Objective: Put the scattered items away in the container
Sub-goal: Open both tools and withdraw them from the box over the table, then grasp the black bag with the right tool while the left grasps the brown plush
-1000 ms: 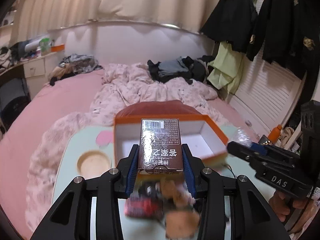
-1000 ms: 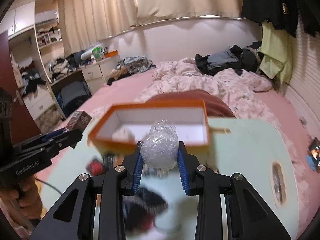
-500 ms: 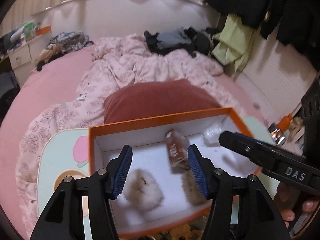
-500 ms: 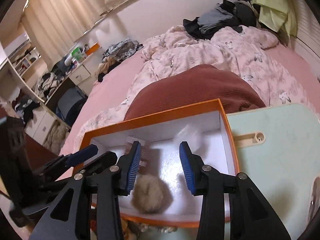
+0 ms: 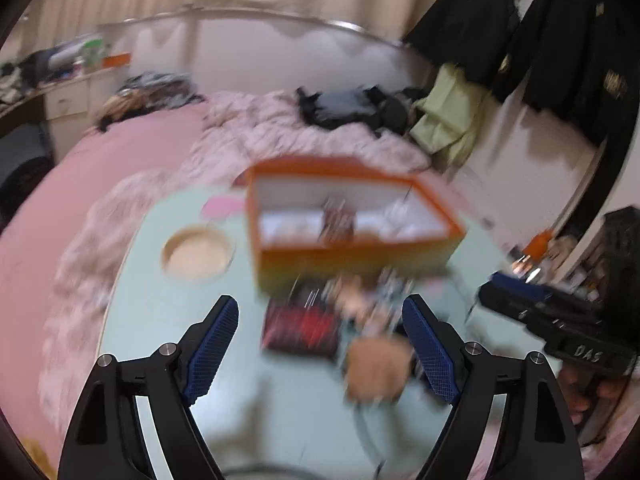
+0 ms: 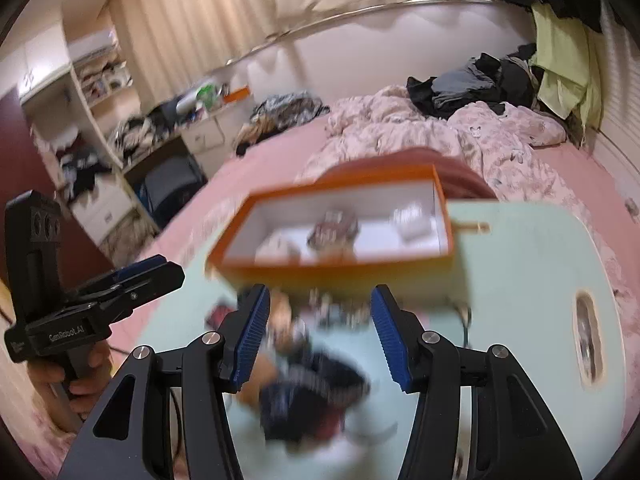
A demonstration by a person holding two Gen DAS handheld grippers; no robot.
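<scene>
**Both hand-held grippers empty above the clutter, box ahead**

The left hand-held gripper (image 5: 320, 336) has its jaws opening wide, nothing gripped between them. The right hand-held gripper (image 6: 318, 330) is opening too, less wide, and also holds nothing. Under and just ahead of both lies a blurred heap of scattered items (image 5: 340, 328) on the pale green desk (image 5: 168, 320); their number cannot be counted. Among them a red-and-black packet (image 5: 302, 328) and a tan fuzzy lump (image 5: 376, 372) show. Beyond the heap stands one orange box (image 5: 352, 256), white inside, already holding a dark carton (image 5: 338, 224), a clear wrapped bundle (image 6: 412, 222) and a pale lump (image 6: 280, 246). Left of the box, a round recess (image 5: 198, 254) sits in the desk. Behind the desk is a pink bed (image 6: 540, 184) with a rumpled quilt (image 6: 420, 132) and one dark clothes pile (image 6: 472, 84). Curtains (image 6: 200, 12) hang beyond.
</scene>
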